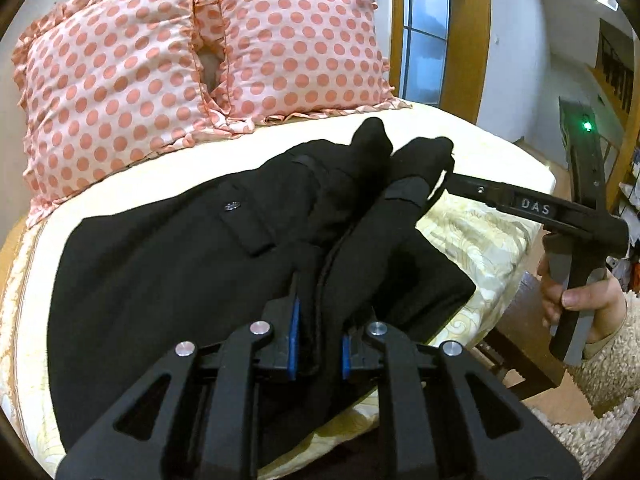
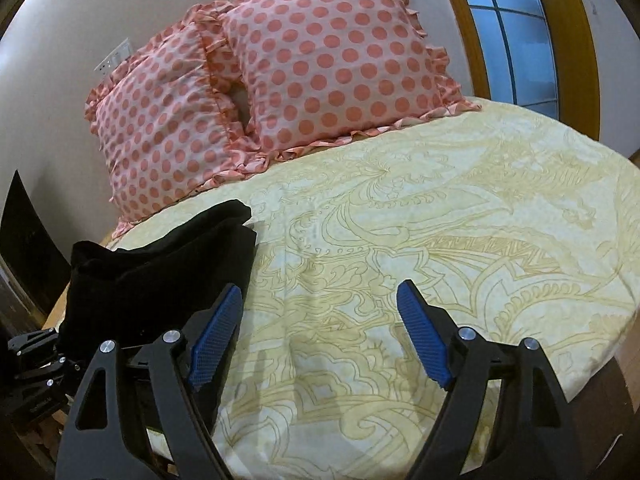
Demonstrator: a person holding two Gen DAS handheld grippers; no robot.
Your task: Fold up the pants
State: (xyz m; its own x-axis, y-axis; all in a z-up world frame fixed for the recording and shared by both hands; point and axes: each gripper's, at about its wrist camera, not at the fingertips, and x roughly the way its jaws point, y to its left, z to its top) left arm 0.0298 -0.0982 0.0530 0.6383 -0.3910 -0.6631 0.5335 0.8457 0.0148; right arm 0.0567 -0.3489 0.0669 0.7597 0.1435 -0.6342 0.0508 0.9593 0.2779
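Pants (image 1: 168,248) pinched in left gripper (image 1: 318,344) near pillows (image 1: 120,80); right gripper (image 2: 320,344) spread, empty.

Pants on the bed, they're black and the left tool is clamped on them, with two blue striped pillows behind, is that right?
Not quite: the pillows are pink with coral polka dots, not blue striped, as the left wrist view shows. The rest holds: the pants are black, on the bed, and the left tool is clamped on them.

One pair of black pants (image 1: 168,256), two polka-dot pillows (image 1: 120,80), one bed (image 2: 440,220), two tools (image 1: 318,344), one window (image 1: 426,28)
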